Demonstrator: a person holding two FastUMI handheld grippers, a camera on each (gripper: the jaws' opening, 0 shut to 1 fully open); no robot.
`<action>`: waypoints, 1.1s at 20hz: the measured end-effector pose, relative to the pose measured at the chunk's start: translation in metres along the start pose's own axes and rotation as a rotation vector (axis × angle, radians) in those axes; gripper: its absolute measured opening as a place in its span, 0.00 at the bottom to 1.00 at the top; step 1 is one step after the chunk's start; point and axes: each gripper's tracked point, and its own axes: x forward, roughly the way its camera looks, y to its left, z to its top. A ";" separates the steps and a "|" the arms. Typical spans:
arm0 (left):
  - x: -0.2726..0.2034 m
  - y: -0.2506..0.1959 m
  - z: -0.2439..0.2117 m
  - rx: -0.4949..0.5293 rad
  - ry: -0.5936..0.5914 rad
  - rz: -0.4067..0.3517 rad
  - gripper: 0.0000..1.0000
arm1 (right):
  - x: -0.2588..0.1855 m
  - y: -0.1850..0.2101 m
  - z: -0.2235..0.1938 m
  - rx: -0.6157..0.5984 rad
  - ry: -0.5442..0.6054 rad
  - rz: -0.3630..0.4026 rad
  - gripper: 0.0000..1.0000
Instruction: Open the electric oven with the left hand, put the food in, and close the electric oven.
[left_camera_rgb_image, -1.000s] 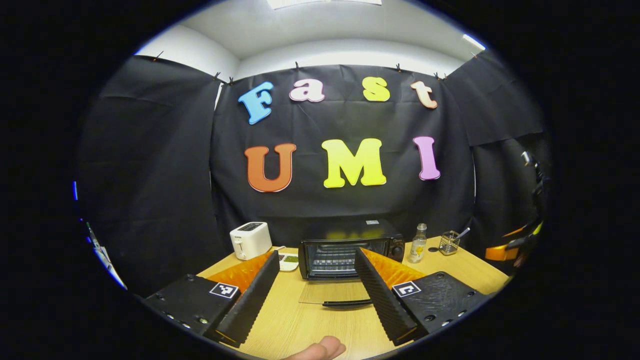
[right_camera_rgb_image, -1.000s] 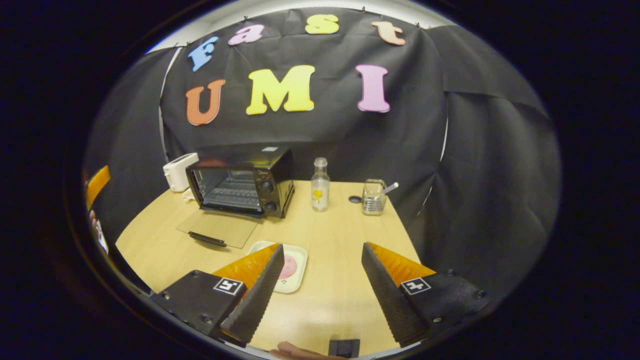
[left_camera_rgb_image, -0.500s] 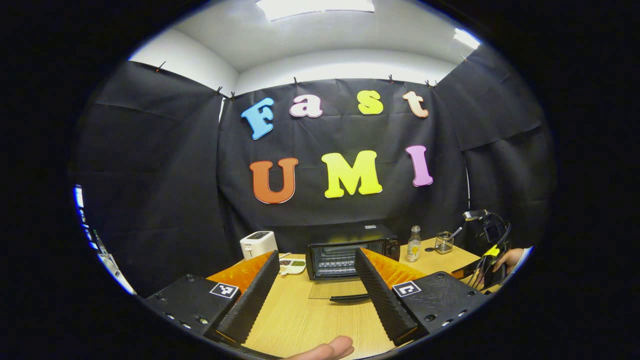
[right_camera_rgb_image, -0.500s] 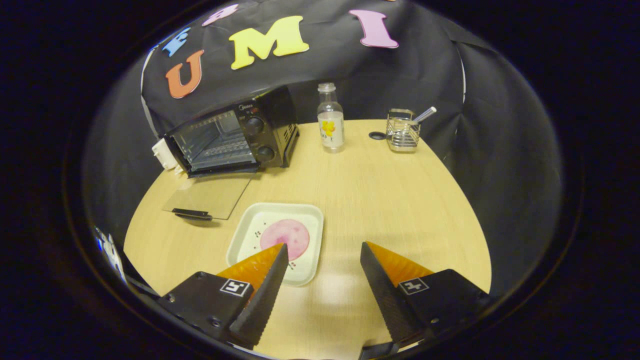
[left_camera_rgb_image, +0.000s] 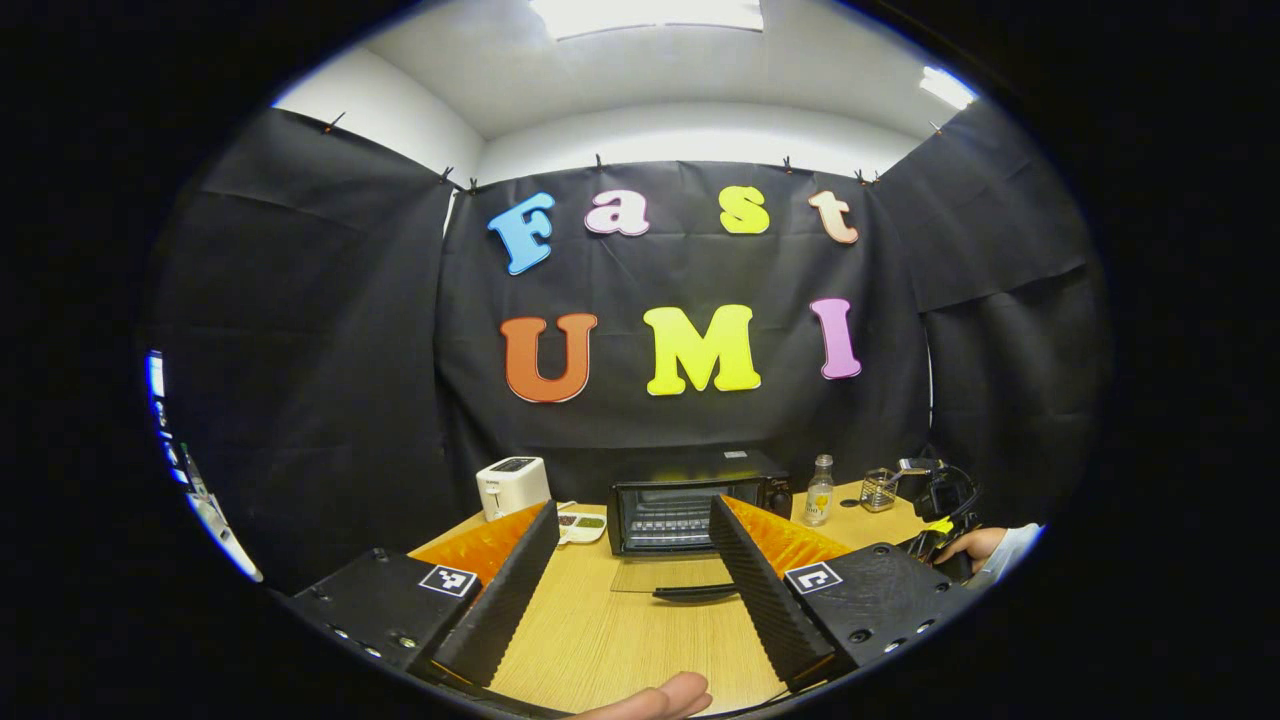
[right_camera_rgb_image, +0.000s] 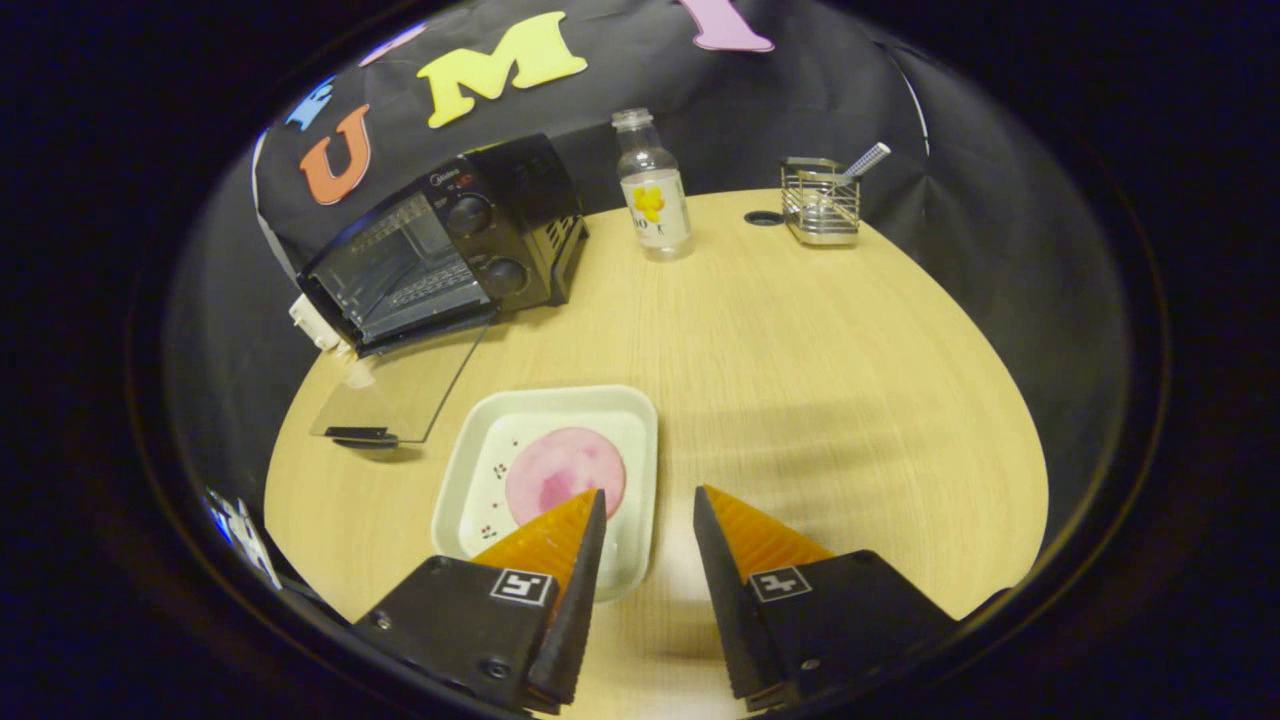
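right gripper (right_camera_rgb_image: 645, 545): has dropped toward the tray since half a second ago; jaws narrower than before, nothing held, straddling the tray's near right rim. Pickup looks next.
tray (right_camera_rgb_image: 465, 460): white, square, rounded corners, raised lip, glossy; on the table in front of the oven, just right of the lowered door.
food (right_camera_rgb_image: 560, 472): flat pink round slice, mottled, in the tray middle; small dark specks beside it.
left gripper (left_camera_rgb_image: 630, 570): pulled back from the oven over the last second, oven now smaller in its view; jaws wide, empty; ridged inner faces.
table (right_camera_rgb_image: 800, 370): pale wood grain, rounded edge, matte.
oven door (right_camera_rgb_image: 400, 385): already down, flat clear glass with dark bar handle at the front edge; opening step judged done.
oven (right_camera_rgb_image: 440, 255): black box, wire rack inside, two round knobs on its right side.
bottle (right_camera_rgb_image: 650, 190): clear plastic, right of the oven.
wire holder (right_camera_rgb_image: 820, 200): metal mesh, farther right of the oven, utensil sticking out.
toaster (left_camera_rgb_image: 512, 486): white, left of the oven.
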 end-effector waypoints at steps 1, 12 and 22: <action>0.001 0.000 -0.002 0.001 0.004 -0.003 0.96 | 0.004 -0.002 -0.002 0.005 0.007 -0.004 0.42; 0.003 0.008 -0.017 -0.014 0.045 0.017 0.96 | 0.019 0.009 0.003 0.190 0.082 0.224 0.04; 0.006 0.003 -0.006 -0.013 0.034 0.003 0.96 | -0.002 -0.013 0.012 0.288 0.075 0.299 0.04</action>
